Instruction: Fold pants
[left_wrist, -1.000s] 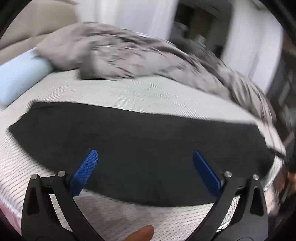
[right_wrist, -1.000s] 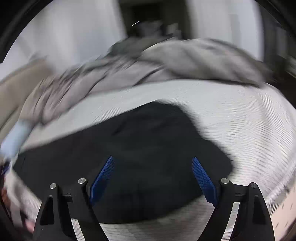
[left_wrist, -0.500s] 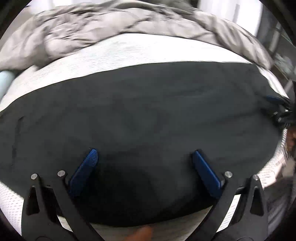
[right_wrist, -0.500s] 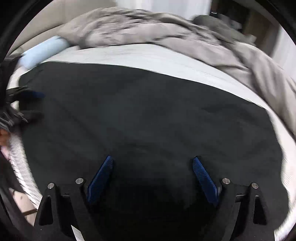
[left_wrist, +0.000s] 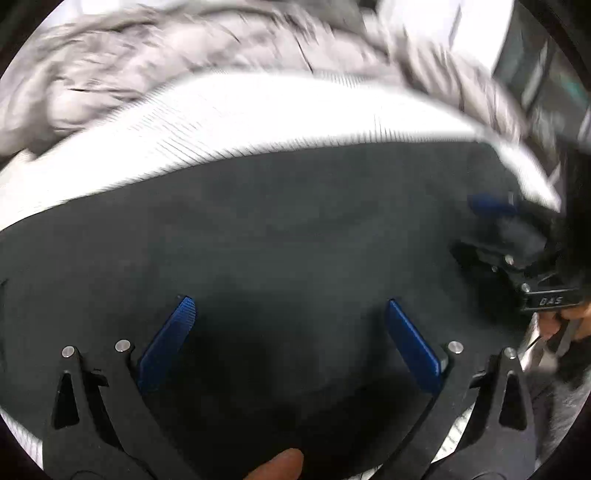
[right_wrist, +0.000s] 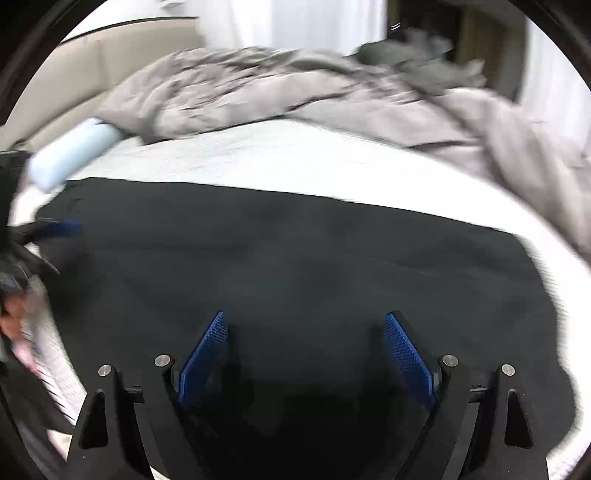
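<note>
The black pants (right_wrist: 295, 266) lie spread flat on the white mattress (right_wrist: 295, 162), in front of the crumpled grey duvet (right_wrist: 295, 96). They look already folded into one long band, leg on leg, I think; the crosswise folds are not yet done. The left gripper (left_wrist: 288, 332) hovers over the pants with jaws wide apart, holding nothing. The right gripper (right_wrist: 306, 347) is also spread wide above the pants, and empty.
</note>
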